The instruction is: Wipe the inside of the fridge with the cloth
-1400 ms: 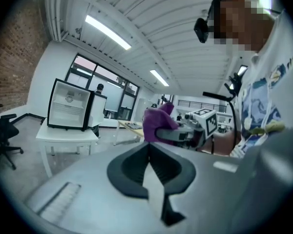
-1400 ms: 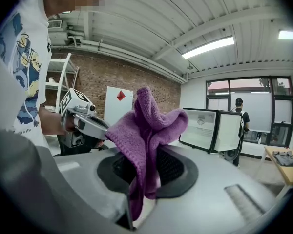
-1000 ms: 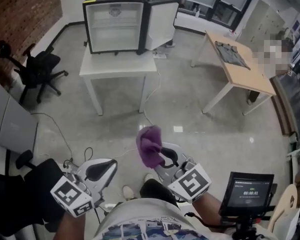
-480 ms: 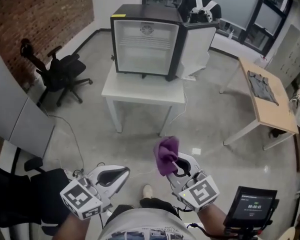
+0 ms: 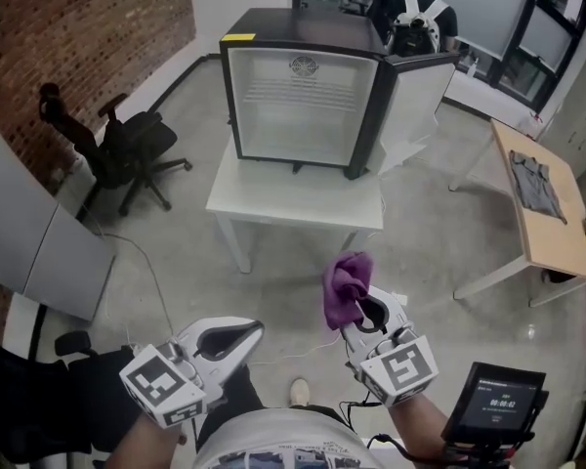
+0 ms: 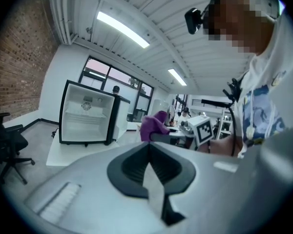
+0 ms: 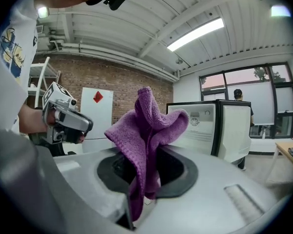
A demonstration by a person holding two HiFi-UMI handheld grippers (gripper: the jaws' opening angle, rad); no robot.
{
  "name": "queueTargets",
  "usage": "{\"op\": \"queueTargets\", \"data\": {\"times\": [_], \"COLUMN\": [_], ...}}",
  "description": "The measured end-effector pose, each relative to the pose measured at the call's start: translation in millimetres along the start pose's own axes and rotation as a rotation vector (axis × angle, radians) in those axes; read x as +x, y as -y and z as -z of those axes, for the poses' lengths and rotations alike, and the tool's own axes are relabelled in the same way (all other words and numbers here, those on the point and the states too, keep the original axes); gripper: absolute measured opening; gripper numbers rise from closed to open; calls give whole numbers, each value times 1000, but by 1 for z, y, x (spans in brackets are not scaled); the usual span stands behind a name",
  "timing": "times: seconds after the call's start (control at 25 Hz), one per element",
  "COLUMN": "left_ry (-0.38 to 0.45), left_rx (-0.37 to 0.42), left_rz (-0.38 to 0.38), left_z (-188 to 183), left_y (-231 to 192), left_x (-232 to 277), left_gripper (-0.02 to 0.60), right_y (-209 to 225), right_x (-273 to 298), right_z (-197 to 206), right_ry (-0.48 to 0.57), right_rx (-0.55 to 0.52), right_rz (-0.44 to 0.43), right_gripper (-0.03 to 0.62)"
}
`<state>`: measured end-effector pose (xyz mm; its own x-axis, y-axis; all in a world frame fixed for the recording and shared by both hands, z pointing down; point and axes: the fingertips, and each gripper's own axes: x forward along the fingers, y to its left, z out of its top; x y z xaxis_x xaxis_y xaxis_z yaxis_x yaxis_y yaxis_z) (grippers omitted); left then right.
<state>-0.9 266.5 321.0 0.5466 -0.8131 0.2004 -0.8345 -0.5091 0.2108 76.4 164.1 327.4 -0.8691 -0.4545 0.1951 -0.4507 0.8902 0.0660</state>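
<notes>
Now, starting left of the fridge [image 5: 303, 91]: an office chair [image 5: 127, 149] stands off that side, so keep your path to the open front. Your left gripper [image 5: 244, 332] hangs well short of the fridge, toward its left, and its fingers [image 6: 151, 177] are clenched on nothing. I'd free them only if you need to steady the door.

The fridge sits on a white bench [image 5: 303, 198], its white interior facing you, and its door [image 5: 415, 106] is swung out on the fridge's right. Come in square to the opening so your right forearm stays off that door.

Your right gripper [image 5: 363, 309] is also well short of the fridge, in front of its right half. Its fingers [image 7: 185, 172] are grasping the purple cloth [image 5: 345, 286] by a lower fold. Most of the cloth stands bunched above them. That grasp looks secure, so keep it closed.

The step in hand is the approach, and no wiping has begun. As you reach in, tip the right gripper so the loose bunch meets the wall first, not the fingers. Work from the back wall toward the front.
</notes>
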Motion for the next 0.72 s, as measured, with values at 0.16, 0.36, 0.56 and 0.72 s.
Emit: {"op": "queueTargets", "data": {"times": [0.16, 0.36, 0.56, 0.72], "left_ry": [-2, -7, -21, -32], "left_rx": [6, 51, 65, 74], "left_rz": [57, 158, 259, 263], "left_z": [-12, -36, -59, -61], "left_y": [-43, -101, -139, -174], "left_x": [9, 15, 5, -1], "left_gripper": [6, 6, 6, 6], "right_y": [21, 47, 71, 92], "right_x": [36, 88, 126, 147], "right_z": [-8, -31, -46, -49], "right_ry": [-11, -12, 20, 44], "right_rx": [13, 17, 36, 44], "right_rz": [80, 227, 378, 462], "right_gripper": [78, 80, 79, 79]}}
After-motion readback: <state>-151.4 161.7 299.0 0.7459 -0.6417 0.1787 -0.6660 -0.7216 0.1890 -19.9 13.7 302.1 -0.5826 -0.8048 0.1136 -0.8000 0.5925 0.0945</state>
